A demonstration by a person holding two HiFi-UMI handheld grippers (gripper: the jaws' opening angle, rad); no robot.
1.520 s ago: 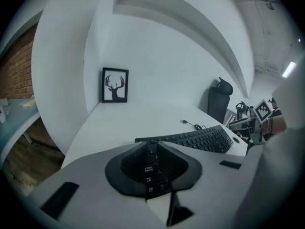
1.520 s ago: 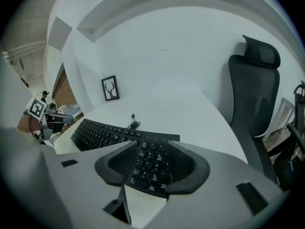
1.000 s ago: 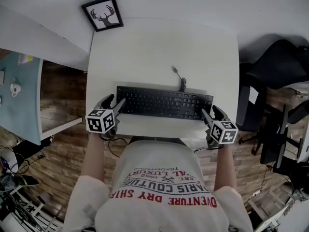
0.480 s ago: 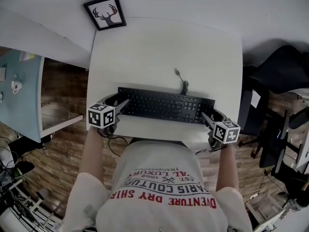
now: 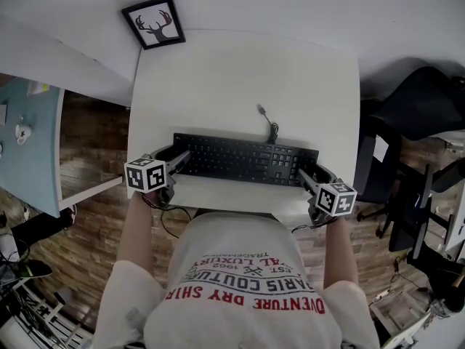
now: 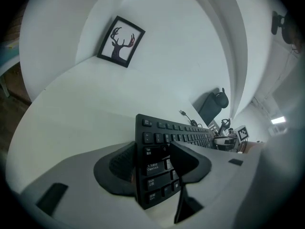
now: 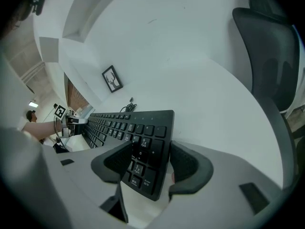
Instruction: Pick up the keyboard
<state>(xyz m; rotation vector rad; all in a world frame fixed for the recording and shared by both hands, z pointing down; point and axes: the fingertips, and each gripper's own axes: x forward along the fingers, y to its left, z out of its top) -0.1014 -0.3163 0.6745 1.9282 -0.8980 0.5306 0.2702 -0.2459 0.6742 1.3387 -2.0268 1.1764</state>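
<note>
A black keyboard (image 5: 243, 158) lies across the near part of the white table (image 5: 240, 71), its cable (image 5: 269, 118) trailing toward the back. My left gripper (image 5: 178, 155) straddles the keyboard's left end (image 6: 155, 149). One pad is outside the edge and the other over the keys, and the jaws are closing with no firm press showing. My right gripper (image 5: 311, 170) straddles the right end (image 7: 143, 142) the same way: its jaws are apart, with pads close to the number pad and the outer edge.
A framed deer picture (image 5: 152, 20) leans at the table's far left corner. A black office chair (image 5: 421, 100) stands right of the table. A pale blue desk (image 5: 33, 144) is at the left, over wooden floor. The person's shirt fills the near edge.
Both grippers have edged in around the keyboard's ends. The left one has rolled a little, its marker cube shifting left. The keyboard stays on the table.
</note>
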